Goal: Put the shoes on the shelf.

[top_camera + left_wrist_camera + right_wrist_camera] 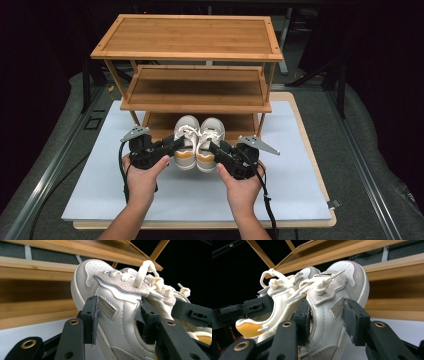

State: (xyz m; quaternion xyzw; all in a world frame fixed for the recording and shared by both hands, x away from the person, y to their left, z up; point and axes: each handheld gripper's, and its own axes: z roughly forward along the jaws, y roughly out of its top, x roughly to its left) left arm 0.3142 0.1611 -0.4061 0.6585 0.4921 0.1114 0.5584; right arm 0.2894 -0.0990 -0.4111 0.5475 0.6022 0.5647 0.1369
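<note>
Shoes gripped: left hand-held gripper (175, 145) clamps left shoe (186, 142), right hand-held gripper (214, 148) clamps right shoe (210, 145); next, onto the rack (190, 55).

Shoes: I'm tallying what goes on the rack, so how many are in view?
2: the left shoe is clamped in the left gripper, the right shoe in the right gripper, side by side before the wooden rack.

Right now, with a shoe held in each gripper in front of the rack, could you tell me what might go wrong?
1. The left gripper clamps the left shoe only across its side panels, so it may tilt or slip.
2. The right shoe sits close beside it, and loose laces could tangle.
3. The rack shelves are close ahead, so a toe might knock an edge. The right gripper grips likewise.
</note>
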